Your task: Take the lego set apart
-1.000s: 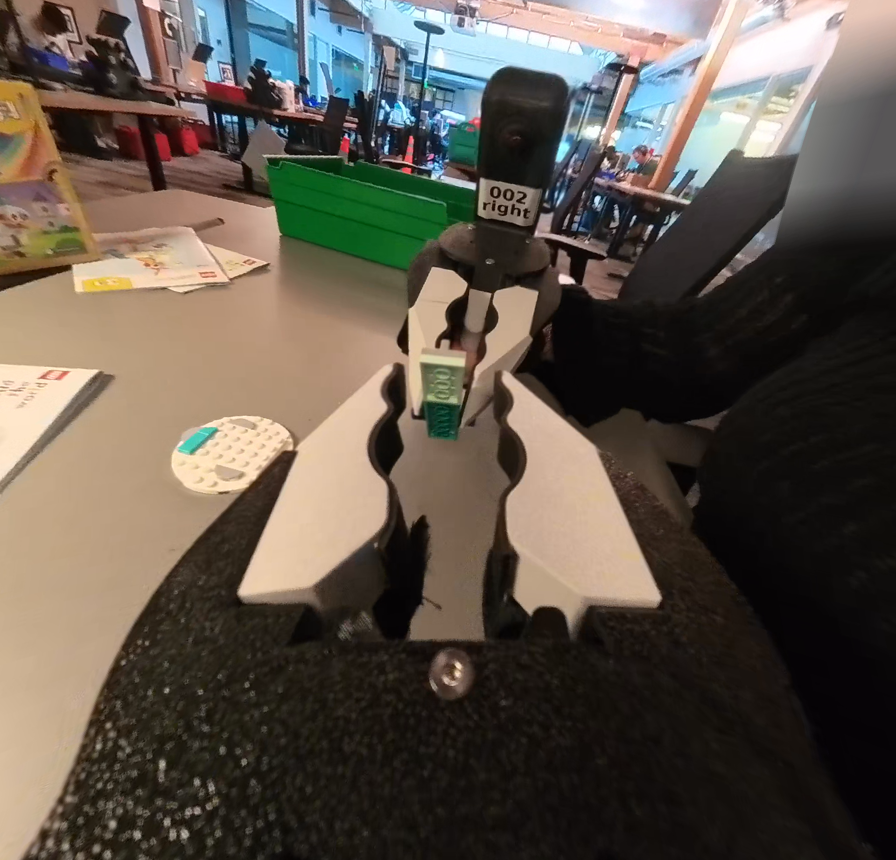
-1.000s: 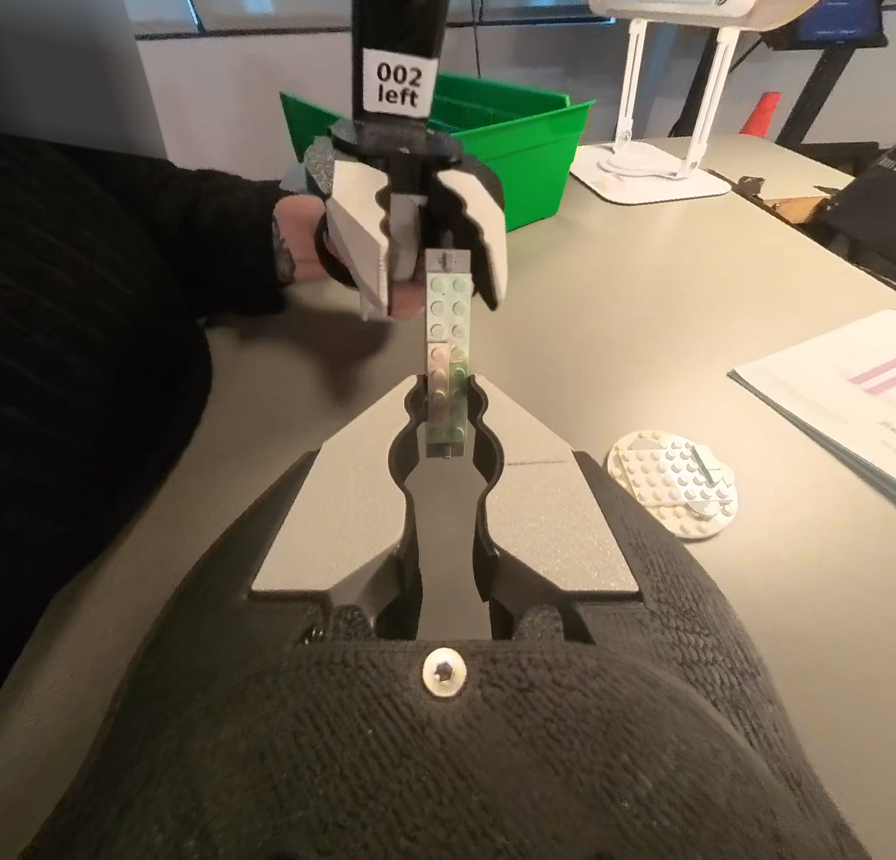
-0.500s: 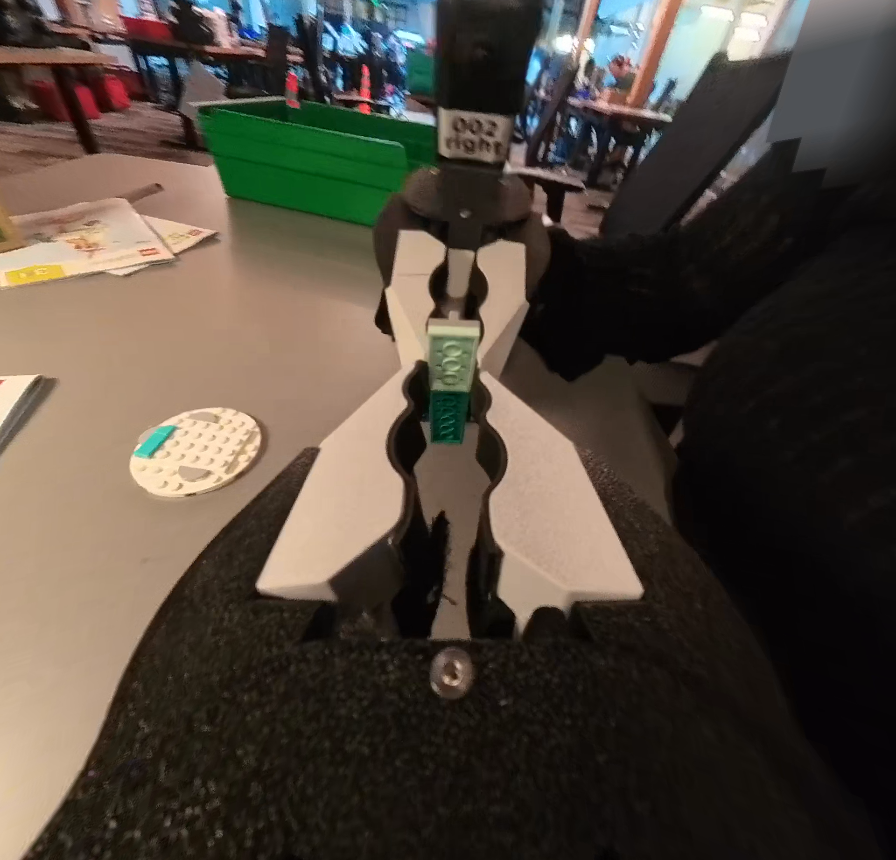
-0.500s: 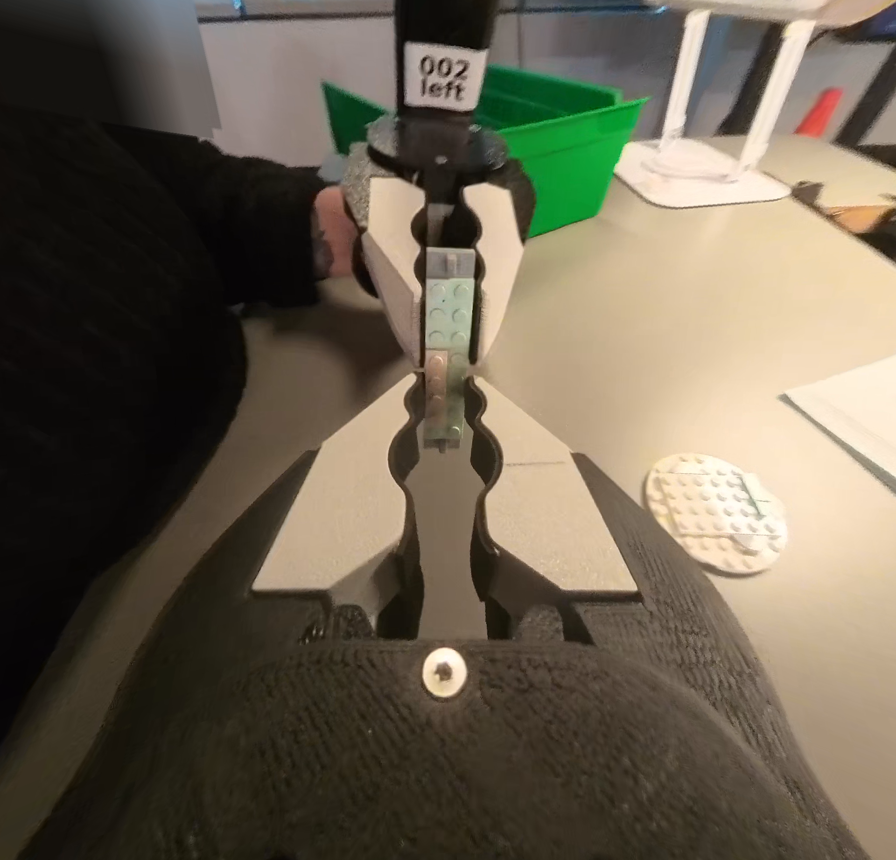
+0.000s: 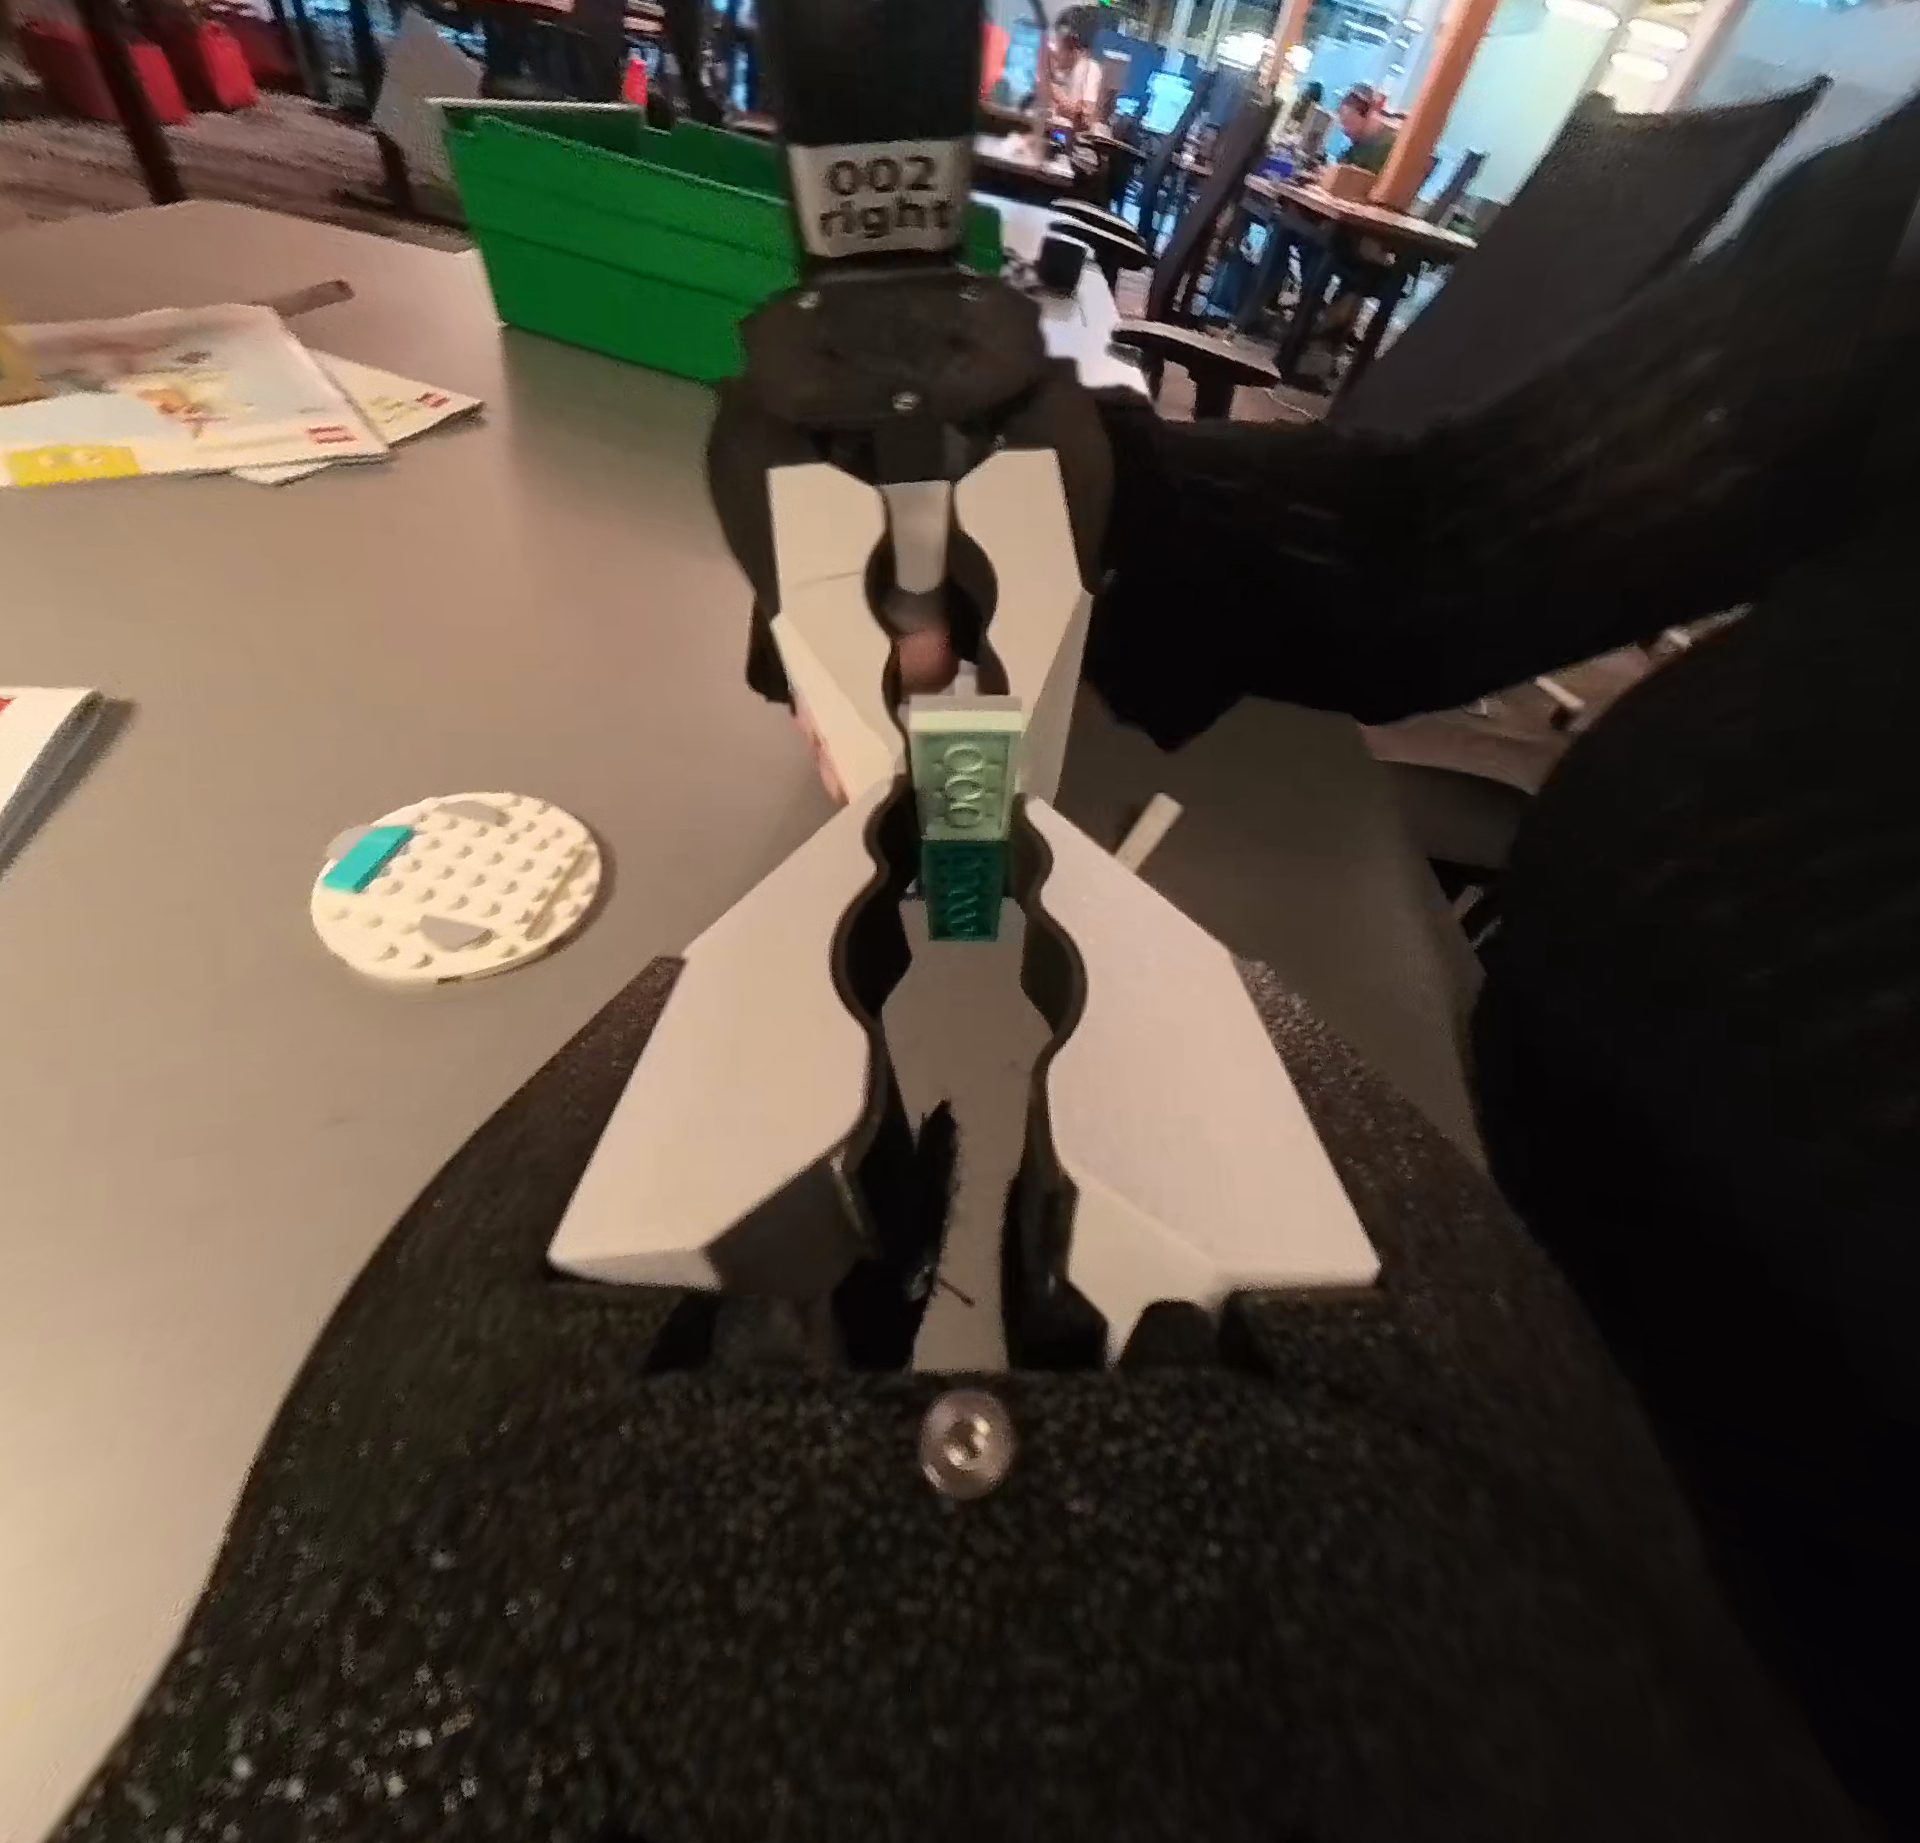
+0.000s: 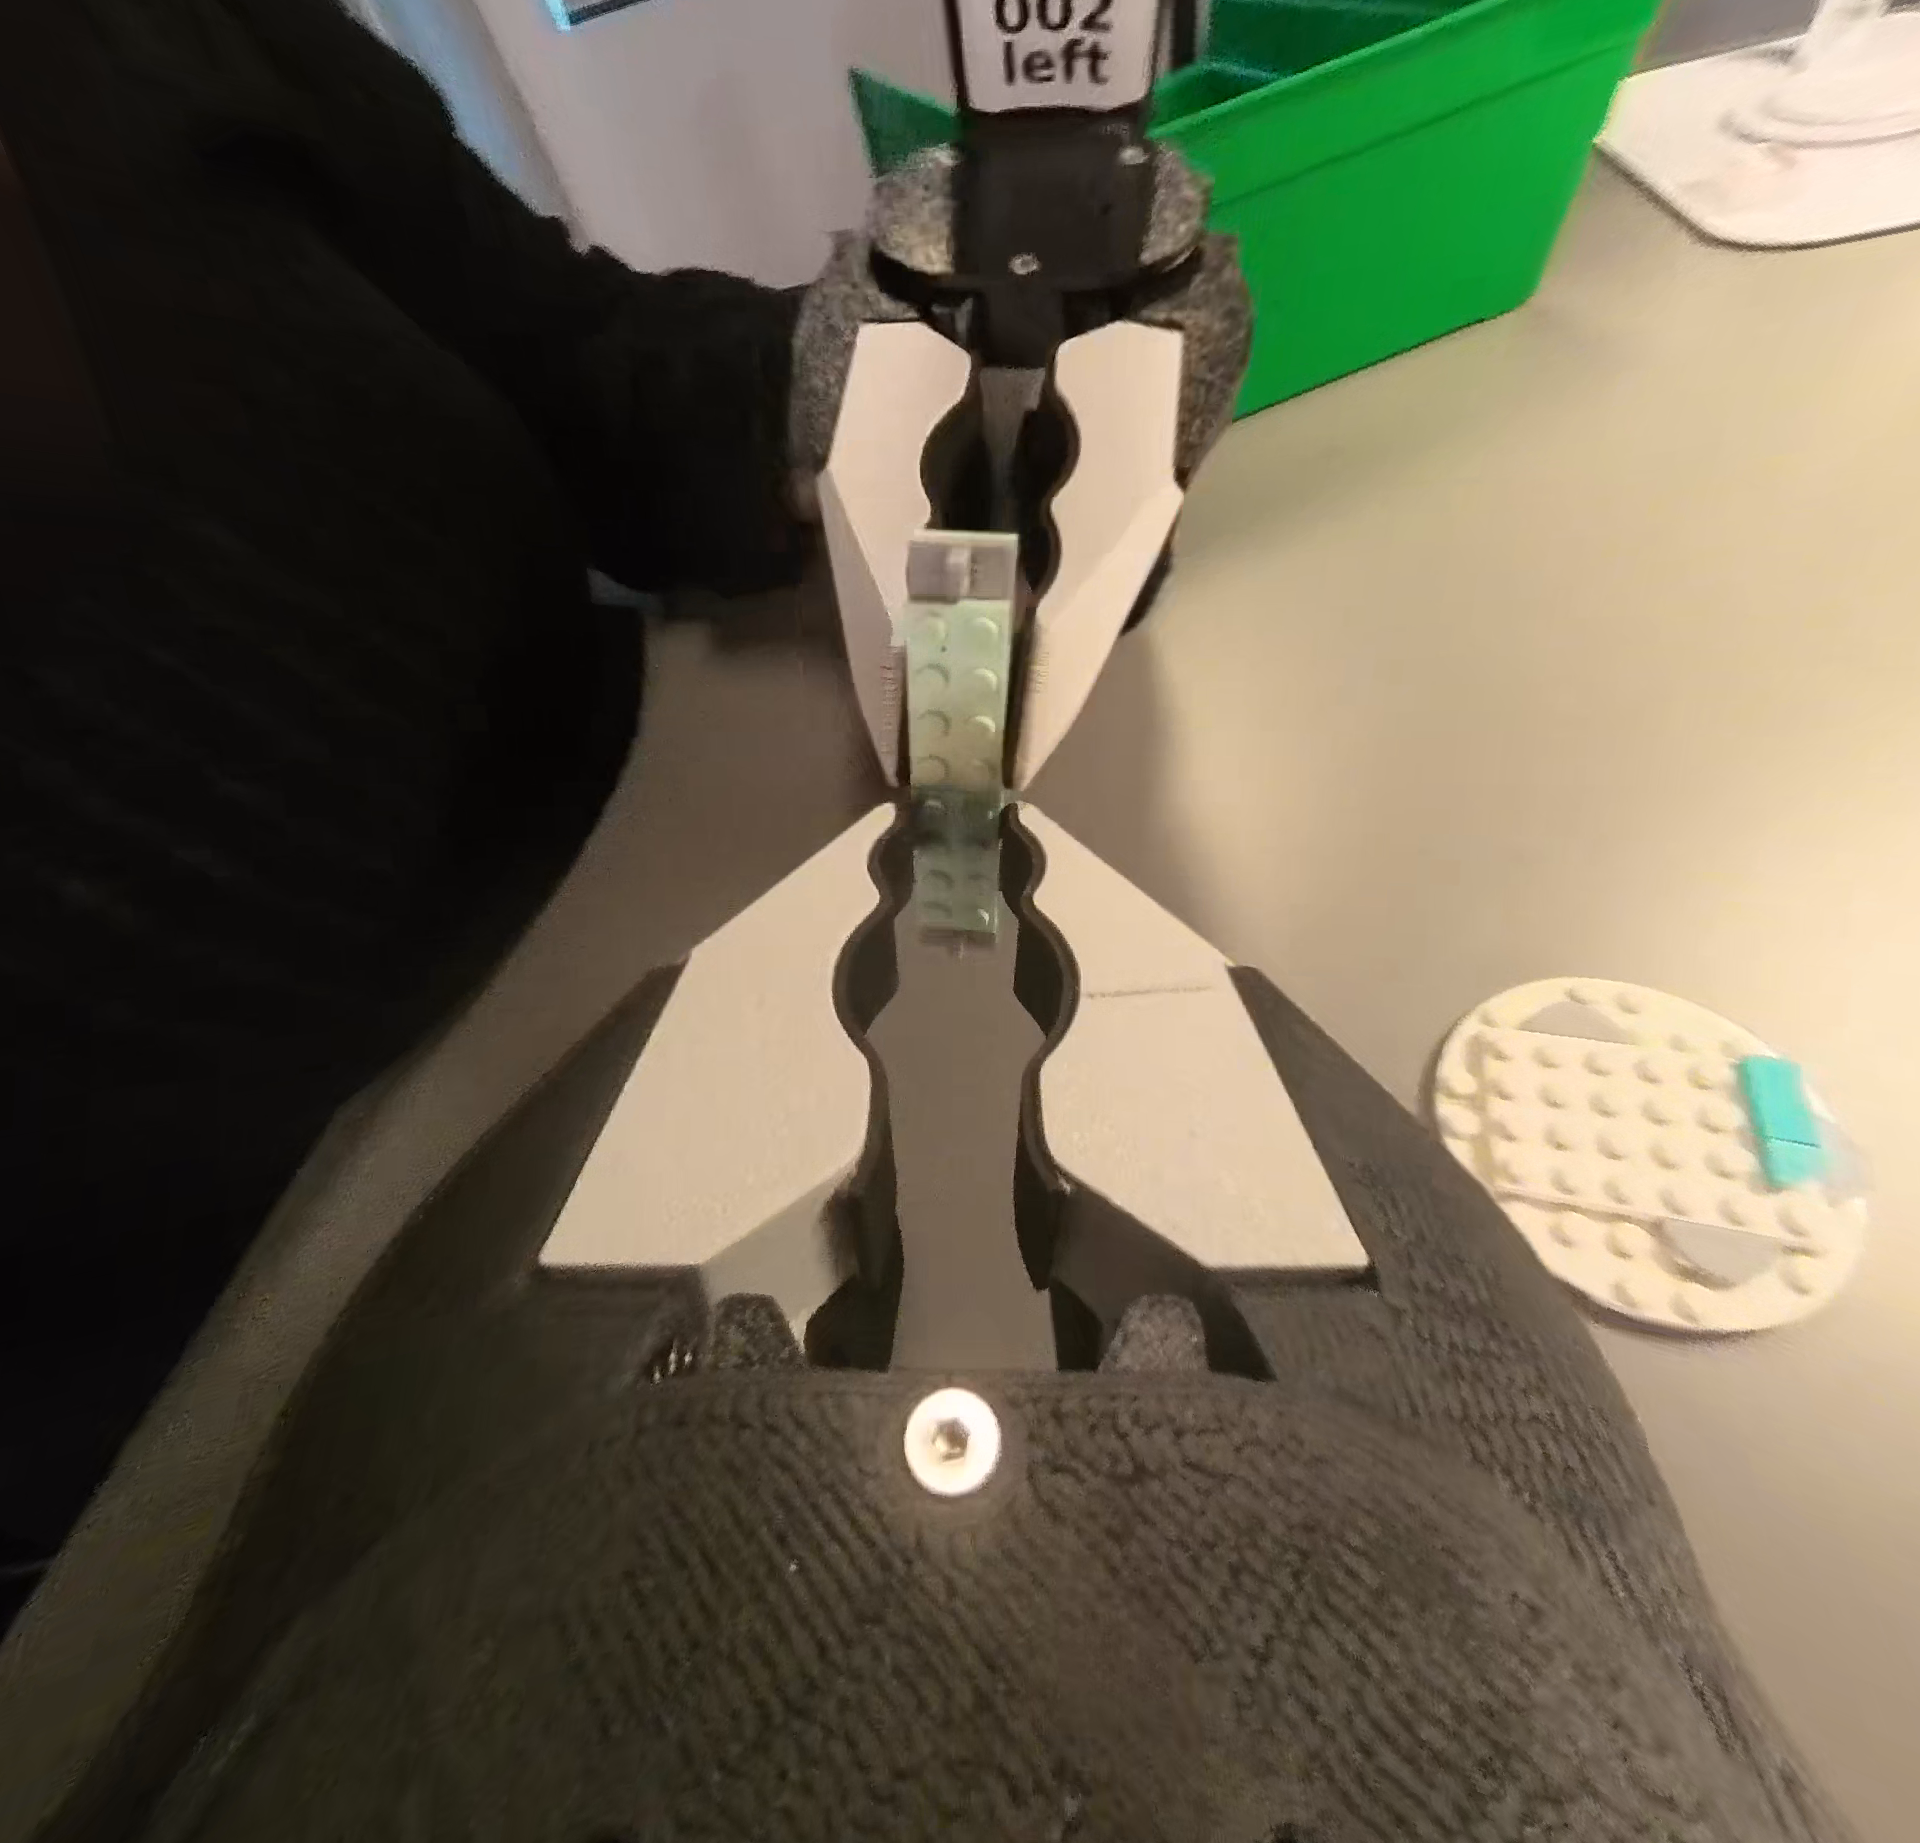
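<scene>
Where the two grippers meet tip to tip above the table, a stack of long, thin lego plates is pinched from both ends.

Item 1: left gripper. Jaws closed on the near end of the plate stack; the pale fingertips press its sides.

Item 2: right gripper. Jaws closed on the opposite end of the same stack. A dark-sleeved arm holds it from the right of the left wrist view.

Item 3: lego plate stack. From the left wrist view, undersides show: a light mint plate toward the right gripper, a darker green plate toward the left gripper. From the right wrist view, the studded mint face shows, with a small grey piece at its far end, inside the left gripper's jaws. The stack is off the table, between the two grippers.

Item 4: round white studded plate, flat on the table, well apart from the grippers. It carries a teal tile near its rim and small grey pieces.

Item 5: green bin, on the table beyond the grippers.

Item 6: printed booklets, on the table far left in the left wrist view; the edge of another booklet lies nearer.

Item 7: white stand base, on the table past the bin.
</scene>
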A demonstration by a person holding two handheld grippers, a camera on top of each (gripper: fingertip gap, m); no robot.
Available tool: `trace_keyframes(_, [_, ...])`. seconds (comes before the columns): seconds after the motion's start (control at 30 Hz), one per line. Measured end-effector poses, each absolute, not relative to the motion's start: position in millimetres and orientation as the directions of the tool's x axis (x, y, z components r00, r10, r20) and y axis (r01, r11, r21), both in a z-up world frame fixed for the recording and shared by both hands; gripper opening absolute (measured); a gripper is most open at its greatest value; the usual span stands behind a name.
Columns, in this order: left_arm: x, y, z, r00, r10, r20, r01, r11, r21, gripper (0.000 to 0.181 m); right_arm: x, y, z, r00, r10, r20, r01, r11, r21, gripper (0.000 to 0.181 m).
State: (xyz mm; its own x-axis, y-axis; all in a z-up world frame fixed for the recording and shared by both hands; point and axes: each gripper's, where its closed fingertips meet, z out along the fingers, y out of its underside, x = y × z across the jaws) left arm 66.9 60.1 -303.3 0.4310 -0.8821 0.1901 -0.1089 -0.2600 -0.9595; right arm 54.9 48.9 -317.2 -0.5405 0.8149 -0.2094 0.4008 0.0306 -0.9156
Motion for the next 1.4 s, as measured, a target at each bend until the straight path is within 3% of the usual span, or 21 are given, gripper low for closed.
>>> trace_keyframes(0.1, [59, 70, -306, 0.486, -0.847, 0.217, -0.085, -0.293, -0.952, 0.015, 54, 58, -319, -0.478, 0.86, -0.177, 0.403, 0.036, -0.914, 0.027])
trace_keyframes(0.5, [52, 74, -296, 0.48, -0.806, 0.346, 0.069, -0.359, -0.931, 0.015, 46, 61, -314, -0.373, 0.911, -0.174, 0.37, -0.026, -0.929, 0.024])
trace_keyframes(1.13, [54, 70, -289, 0.425, -0.806, 0.412, 0.121, -0.401, -0.908, 0.015, 48, 62, -299, -0.415, 0.847, -0.331, 0.306, -0.213, -0.928, 0.023])
trace_keyframes(1.4, [62, 60, -288, 0.371, -0.839, 0.397, 0.088, -0.394, -0.915, 0.015, 48, 50, -299, -0.462, 0.843, -0.277, 0.304, -0.143, -0.942, 0.015])
